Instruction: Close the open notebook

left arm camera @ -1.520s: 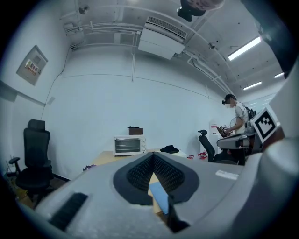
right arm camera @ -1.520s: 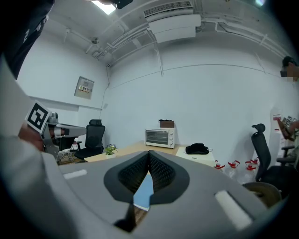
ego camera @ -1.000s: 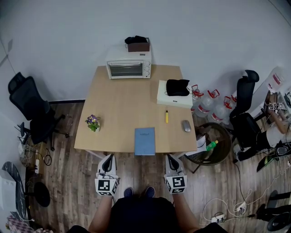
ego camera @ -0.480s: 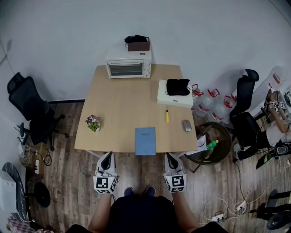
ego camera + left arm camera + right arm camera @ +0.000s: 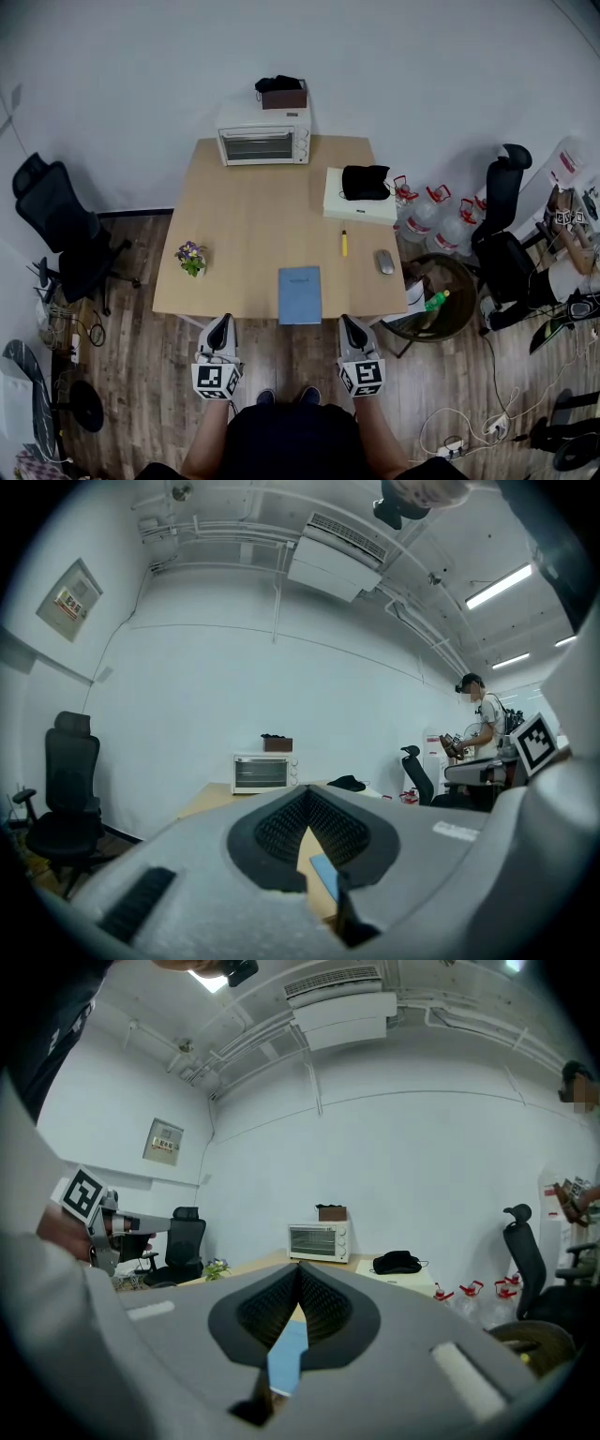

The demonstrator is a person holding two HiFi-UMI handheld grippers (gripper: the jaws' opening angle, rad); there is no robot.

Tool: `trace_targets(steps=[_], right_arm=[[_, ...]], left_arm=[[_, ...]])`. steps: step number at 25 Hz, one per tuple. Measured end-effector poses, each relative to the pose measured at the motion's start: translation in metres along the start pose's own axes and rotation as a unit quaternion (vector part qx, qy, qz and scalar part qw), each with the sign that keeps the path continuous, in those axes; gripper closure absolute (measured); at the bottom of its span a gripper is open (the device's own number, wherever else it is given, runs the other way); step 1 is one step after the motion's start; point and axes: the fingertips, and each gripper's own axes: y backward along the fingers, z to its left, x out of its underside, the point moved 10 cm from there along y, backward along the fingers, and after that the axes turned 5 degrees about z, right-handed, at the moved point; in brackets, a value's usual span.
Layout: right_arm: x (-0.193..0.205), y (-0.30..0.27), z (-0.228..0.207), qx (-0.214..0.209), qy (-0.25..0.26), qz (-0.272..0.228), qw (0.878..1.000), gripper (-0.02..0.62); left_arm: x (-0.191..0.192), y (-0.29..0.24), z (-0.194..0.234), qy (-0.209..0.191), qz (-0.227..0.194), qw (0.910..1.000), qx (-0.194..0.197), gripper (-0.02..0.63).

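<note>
Your notebook [image 5: 299, 293] looks already shut, flat at the near edge of the table [image 5: 253, 225], so little seems left, and your left gripper [image 5: 221, 325] and right gripper [image 5: 352, 325] hang closed and empty short of it.

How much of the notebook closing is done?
Done, it seems: the blue notebook lies flat by the front edge of the table with only its cover showing, so it looks closed. In hand: nothing. The left hand-held gripper and right hand-held gripper are both shut and empty, short of the table. Left to do: probably nothing.
</note>
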Motion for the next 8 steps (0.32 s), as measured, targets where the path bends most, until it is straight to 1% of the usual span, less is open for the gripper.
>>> trace_targets(steps=[3,8], right_arm=[[0.0005,-0.0009,-0.0002,0.003,-0.002,-0.001,1.000,0.589],[0.0015,-0.0015,-0.0004,0.008,0.004,0.003,1.000,0.589]], left_arm=[[0.0010,-0.0025,0.0010,0.003,-0.001,1.0000,0.002,0.611],[0.0003,-0.0065,0.0007,-0.003,-0.002,0.9999,0.010,0.611]])
